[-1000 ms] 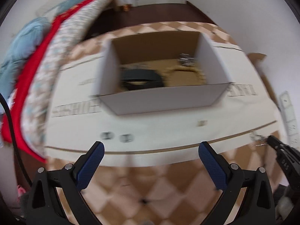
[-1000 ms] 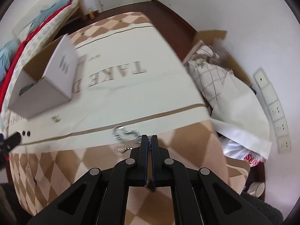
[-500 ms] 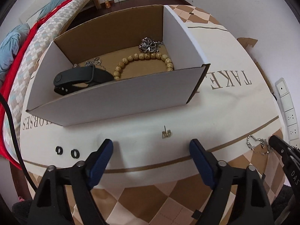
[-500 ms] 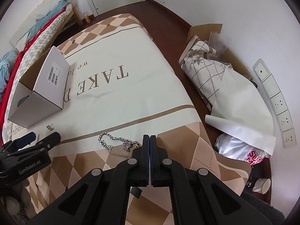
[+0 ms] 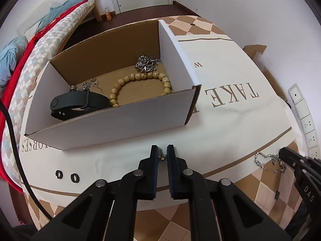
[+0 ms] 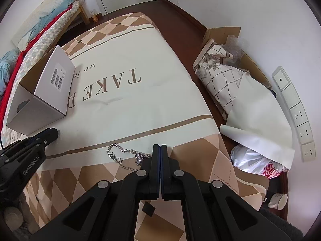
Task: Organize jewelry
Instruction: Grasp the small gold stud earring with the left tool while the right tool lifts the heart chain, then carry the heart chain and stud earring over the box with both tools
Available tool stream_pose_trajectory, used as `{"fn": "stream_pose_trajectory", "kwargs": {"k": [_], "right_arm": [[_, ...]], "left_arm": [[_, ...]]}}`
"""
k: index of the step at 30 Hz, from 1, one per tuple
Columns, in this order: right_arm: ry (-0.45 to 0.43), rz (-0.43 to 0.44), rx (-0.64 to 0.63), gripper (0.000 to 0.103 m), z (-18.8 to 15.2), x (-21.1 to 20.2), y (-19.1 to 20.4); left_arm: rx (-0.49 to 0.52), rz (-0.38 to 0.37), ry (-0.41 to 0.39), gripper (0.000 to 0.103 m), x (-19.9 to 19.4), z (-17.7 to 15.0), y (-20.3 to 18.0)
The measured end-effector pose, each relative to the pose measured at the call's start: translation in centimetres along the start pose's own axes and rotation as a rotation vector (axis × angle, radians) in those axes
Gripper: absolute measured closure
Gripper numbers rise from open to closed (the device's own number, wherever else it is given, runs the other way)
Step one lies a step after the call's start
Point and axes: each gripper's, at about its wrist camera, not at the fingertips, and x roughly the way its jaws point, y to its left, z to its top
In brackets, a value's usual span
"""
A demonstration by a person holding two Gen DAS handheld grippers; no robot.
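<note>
The left gripper (image 5: 162,156) pinches a small stud earring (image 5: 161,157) just in front of the box (image 5: 112,124). The right gripper (image 6: 160,153) is clenched, its tips touching the silver chain (image 6: 128,155) on the cloth (image 6: 140,108).

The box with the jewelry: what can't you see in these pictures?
- Left wrist view: the box near wall hides part of the black wristband and bead bracelet.
- Left claw: the tiny stud between its fingers is too small to identify.
- Right wrist view: right claw covers the silver chain end.

White walls (image 6: 220,2), dark wood floor (image 6: 180,18) — bed (image 5: 50,32) left, wall sockets (image 6: 297,114) right.
</note>
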Motion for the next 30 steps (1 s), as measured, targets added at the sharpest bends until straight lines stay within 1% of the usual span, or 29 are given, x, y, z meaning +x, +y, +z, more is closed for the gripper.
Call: {"fn": "stream_pose_trajectory", "kwargs": {"k": [5, 8, 13, 17, 20, 22, 24, 27, 28, 30], "right_arm": [[-0.012, 0.019, -0.004, 0.103, 0.1, -0.7, 0.4], [-0.040, 0.055, -0.013, 0.103, 0.3, -2.2, 1.0], [-0.093, 0.131, -0.054, 0.103, 0.7, -5.6, 2.7], [-0.128, 0.207, -0.058, 0.103, 1.1, -8.1, 3.9], [-0.161, 0.253, -0.061, 0.103, 1.8, -10.1, 4.8], [-0.175, 0.273, -0.064, 0.103, 2.5, -11.2, 4.9], [-0.192, 0.264, -0.056, 0.103, 3.0, -11.8, 4.6], [-0.163, 0.260, -0.014, 0.103, 3.3, -10.7, 3.0], [-0.129, 0.266, -0.006, 0.103, 3.3, -9.6, 2.4], [-0.029, 0.264, 0.043, 0.102, 2.9, -6.8, 0.7]], "left_arm": [[-0.016, -0.020, -0.005, 0.097, -1.3, -1.0, 0.4], [-0.036, -0.058, -0.015, 0.097, -3.1, -1.5, 1.6], [-0.096, -0.073, -0.011, 0.097, -6.3, -2.7, 5.4], [-0.119, -0.069, -0.035, 0.097, -9.4, -3.4, 8.1], [-0.136, -0.063, -0.060, 0.097, -11.4, -3.1, 9.8], [-0.154, -0.066, -0.085, 0.097, -12.9, -2.8, 10.8], [-0.165, -0.068, -0.107, 0.097, -13.9, -2.6, 11.7], [-0.175, -0.070, -0.124, 0.097, -14.5, -2.3, 12.4], [-0.178, -0.073, -0.123, 0.097, -14.5, -2.2, 12.4], [-0.188, -0.085, -0.115, 0.097, -14.3, -2.5, 12.5]]}}
